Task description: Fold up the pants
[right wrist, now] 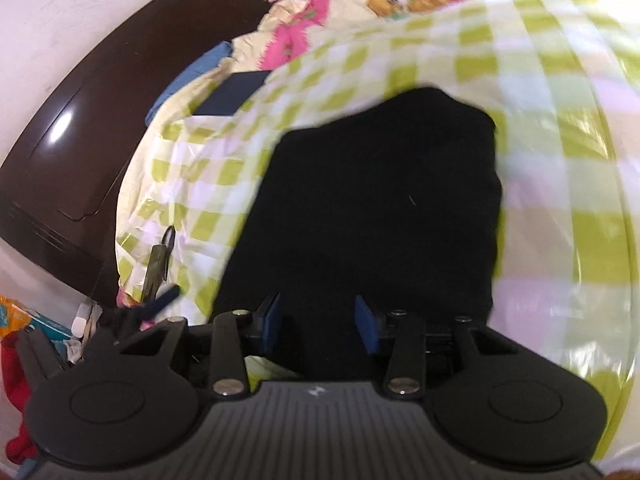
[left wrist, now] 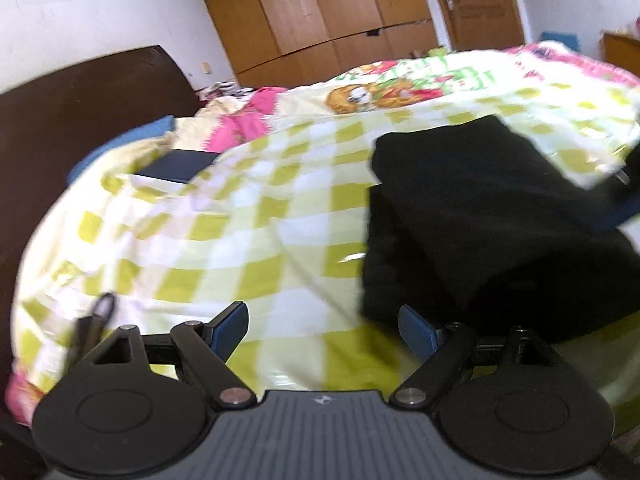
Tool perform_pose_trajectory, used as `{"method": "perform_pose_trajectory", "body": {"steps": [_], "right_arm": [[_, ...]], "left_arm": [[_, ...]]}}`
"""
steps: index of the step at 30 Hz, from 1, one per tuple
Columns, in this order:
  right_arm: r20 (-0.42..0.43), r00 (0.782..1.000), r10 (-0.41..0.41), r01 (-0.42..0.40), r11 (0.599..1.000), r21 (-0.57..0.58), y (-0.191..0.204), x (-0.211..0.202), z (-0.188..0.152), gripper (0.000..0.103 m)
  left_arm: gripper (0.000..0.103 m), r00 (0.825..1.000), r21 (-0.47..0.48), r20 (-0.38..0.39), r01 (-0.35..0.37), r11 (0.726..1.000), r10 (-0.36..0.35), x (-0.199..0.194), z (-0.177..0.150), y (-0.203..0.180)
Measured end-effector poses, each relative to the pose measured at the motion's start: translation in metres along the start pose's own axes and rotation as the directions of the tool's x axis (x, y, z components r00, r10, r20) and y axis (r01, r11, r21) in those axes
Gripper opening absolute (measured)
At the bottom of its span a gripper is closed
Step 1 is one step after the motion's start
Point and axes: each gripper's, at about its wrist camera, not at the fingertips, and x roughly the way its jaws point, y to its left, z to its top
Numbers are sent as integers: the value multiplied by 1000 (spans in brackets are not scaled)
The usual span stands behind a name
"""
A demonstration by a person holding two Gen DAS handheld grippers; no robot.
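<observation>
We find the pants (right wrist: 372,208) lying on the bed (left wrist: 224,216), already gathered into a compact dark bundle with layers stacked one over another. In the left wrist view the bundle sits toward the right side of the checked bedcover, well clear of the headboard (left wrist: 60,128) edge.

The left claw (left wrist: 324,328) stands wide and empty above bare cover, its right pad just beside the bundle's near corner. The right claw (right wrist: 318,322) is parted to a moderate gap directly over the bundle's near edge; we see no cloth pinched between its pads.

We judge the folding largely complete, with the work at a closing stage: either a last fold or a squaring-up. The next move calls for both claws to come in on the near edge evenly, so the stacked layers do not slide apart.

Both views are motion-blurred, so the fold lines cannot be confirmed.

A dark flat box (left wrist: 176,164) lies toward the headboard end.
</observation>
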Motion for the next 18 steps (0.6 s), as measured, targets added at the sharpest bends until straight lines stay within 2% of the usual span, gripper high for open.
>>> {"method": "perform_pose_trajectory", "body": {"steps": [3, 5, 10, 13, 16, 17, 18], "right_arm": [[-16, 999, 32, -32, 999, -23, 1, 11, -9, 43], [-19, 998, 54, -54, 998, -26, 3, 15, -10, 44], [9, 996, 93, -92, 993, -71, 10, 1, -2, 49], [40, 995, 93, -87, 988, -131, 19, -7, 22, 50], [82, 994, 76, -58, 977, -207, 36, -4, 60, 61], [73, 995, 74, -56, 971, -231, 41, 2, 70, 66], [67, 996, 63, -44, 965, -259, 47, 9, 81, 67]], "left_arm": [[95, 999, 6, -8, -53, 999, 53, -4, 5, 7], [95, 999, -2, 3, -53, 999, 53, -10, 9, 12], [95, 999, -25, -7, 35, 999, -35, -17, 18, 8], [95, 996, -29, -20, 89, 996, -90, -22, 17, 4], [95, 995, -29, 5, 98, 995, -98, -35, 15, 3], [95, 994, -41, 19, 107, 993, -106, -39, 16, 4], [95, 992, -62, 30, 127, 990, -126, -42, 16, 5]]}}
